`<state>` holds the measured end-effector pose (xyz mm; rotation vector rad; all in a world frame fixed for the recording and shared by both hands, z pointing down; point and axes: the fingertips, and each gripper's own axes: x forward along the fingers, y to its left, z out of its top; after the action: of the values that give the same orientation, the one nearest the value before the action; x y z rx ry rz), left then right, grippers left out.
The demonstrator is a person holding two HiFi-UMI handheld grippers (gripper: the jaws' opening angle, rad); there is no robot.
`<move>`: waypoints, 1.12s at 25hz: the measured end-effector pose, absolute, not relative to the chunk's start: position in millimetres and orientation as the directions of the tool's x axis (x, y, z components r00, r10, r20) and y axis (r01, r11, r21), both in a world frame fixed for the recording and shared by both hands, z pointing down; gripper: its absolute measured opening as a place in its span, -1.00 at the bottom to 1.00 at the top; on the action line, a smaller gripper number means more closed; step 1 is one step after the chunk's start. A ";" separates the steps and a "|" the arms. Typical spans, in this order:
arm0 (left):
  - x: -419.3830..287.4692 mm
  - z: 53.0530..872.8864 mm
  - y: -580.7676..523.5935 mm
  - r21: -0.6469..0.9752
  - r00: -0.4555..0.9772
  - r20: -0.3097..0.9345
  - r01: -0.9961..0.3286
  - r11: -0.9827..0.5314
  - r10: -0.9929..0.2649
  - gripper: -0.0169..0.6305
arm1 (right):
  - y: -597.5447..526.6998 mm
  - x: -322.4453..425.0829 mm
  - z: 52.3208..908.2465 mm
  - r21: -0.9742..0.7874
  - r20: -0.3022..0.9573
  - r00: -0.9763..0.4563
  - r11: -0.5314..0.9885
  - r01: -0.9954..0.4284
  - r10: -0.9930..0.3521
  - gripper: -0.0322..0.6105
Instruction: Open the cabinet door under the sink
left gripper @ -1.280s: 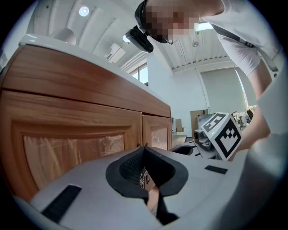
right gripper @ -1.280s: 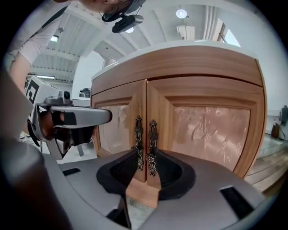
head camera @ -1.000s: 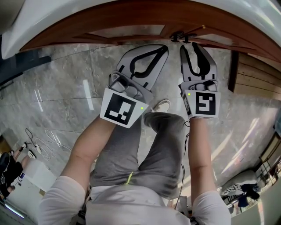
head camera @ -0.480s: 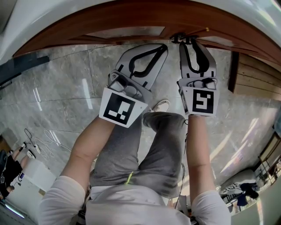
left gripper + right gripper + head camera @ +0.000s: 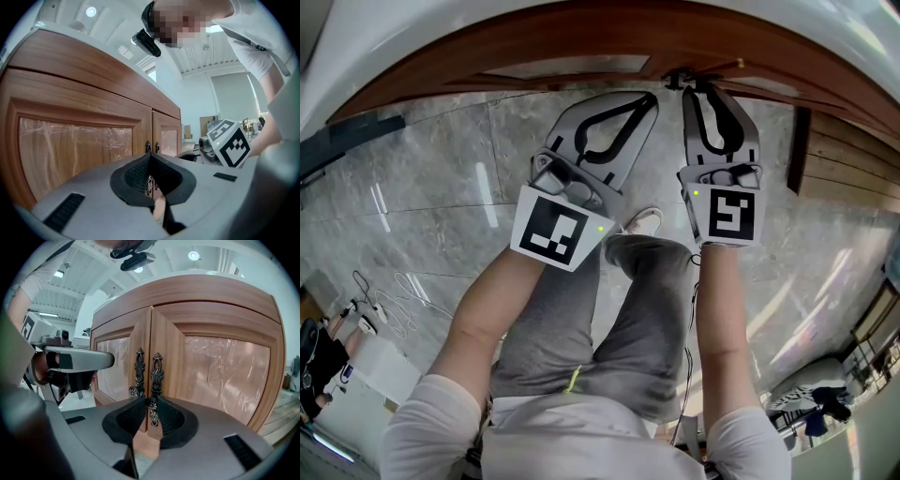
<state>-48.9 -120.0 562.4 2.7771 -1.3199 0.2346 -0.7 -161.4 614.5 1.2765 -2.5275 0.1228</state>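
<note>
Cabinet door (image 5: 220, 366), closed directly ahead, with the right hand-held gripper (image 5: 151, 401) pinched onto its handle knob (image 5: 151, 403) and the left hand-held gripper (image 5: 150, 157) nearby, jaws together and empty; grasp made, the outward pull apparently remains.

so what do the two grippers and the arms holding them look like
The left gripper and right gripper are light grey plastic shells that taper toward the tips, with black textured pads lining the jaws. Each carries a white cube printed with black square markers and a small green light. The person wears white short sleeves, and the forearms are bare.
</note>
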 end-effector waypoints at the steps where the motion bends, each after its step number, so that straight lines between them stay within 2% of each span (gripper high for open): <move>1: -49.3 562.2 -119.6 -0.013 0.623 0.165 -0.774 -0.633 -0.765 -0.93 | -160.2 -0.6 614.0 0.055 0.304 -0.559 0.600 -0.798 -0.772 -0.61; 17: -37.2 569.9 -107.5 0.022 0.635 0.223 -0.762 -0.647 -0.740 -0.93 | -131.5 9.9 614.8 0.004 0.333 -0.598 0.635 -0.772 -0.729 -0.61; 28: -9.1 563.8 -119.5 0.027 0.655 0.205 -0.747 -0.665 -0.727 -0.93 | -116.8 21.2 614.8 -0.026 0.345 -0.634 0.669 -0.743 -0.692 -0.61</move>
<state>-9.1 -119.5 563.8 2.7577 -1.2324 0.2680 21.2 -116.8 614.8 1.1413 -2.5789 0.2374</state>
